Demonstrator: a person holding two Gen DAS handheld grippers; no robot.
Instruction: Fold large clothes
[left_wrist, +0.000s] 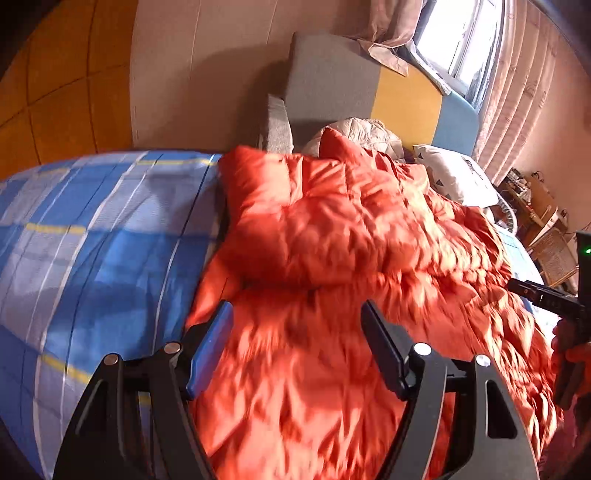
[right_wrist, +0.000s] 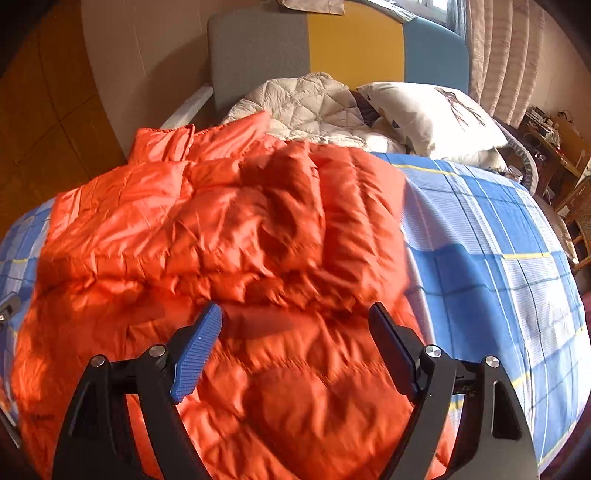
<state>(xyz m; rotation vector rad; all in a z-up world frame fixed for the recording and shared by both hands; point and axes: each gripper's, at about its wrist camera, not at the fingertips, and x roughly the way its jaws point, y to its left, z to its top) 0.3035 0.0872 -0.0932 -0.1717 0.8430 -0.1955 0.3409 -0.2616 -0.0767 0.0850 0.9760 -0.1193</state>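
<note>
The orange down jacket (right_wrist: 221, 240) lies spread on the blue plaid bedsheet (right_wrist: 498, 240), its upper part already folded down over the body. The left gripper (left_wrist: 297, 345) and right gripper (right_wrist: 295, 345) both hang above it with jaws wide and nothing between them. The slippery, puffy shell could spring back and undo the fold (trapped air would cause that). No brand, label or writing is legible.

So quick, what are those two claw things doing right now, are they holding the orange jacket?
Left gripper: open, holding nothing, above the orange jacket.
Right gripper: open, holding nothing, also above the jacket.
</note>
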